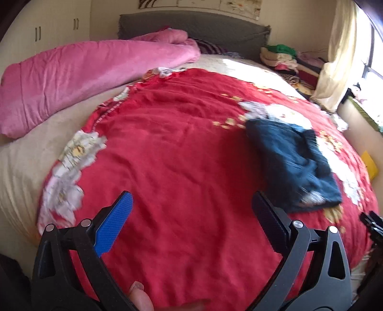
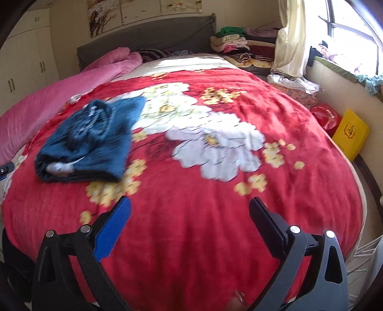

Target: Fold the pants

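Observation:
Dark blue pants lie folded in a compact bundle on the red flowered blanket. In the right wrist view the pants sit at the left. My left gripper is open and empty, above the blanket, left of and nearer than the pants. My right gripper is open and empty, above the blanket, right of and nearer than the pants. A part of the right gripper shows at the left view's right edge.
A pink quilt lies along the bed's left side. Stacked folded clothes sit by the grey headboard. A yellow box and red bag stand beside the bed's right edge, below the window.

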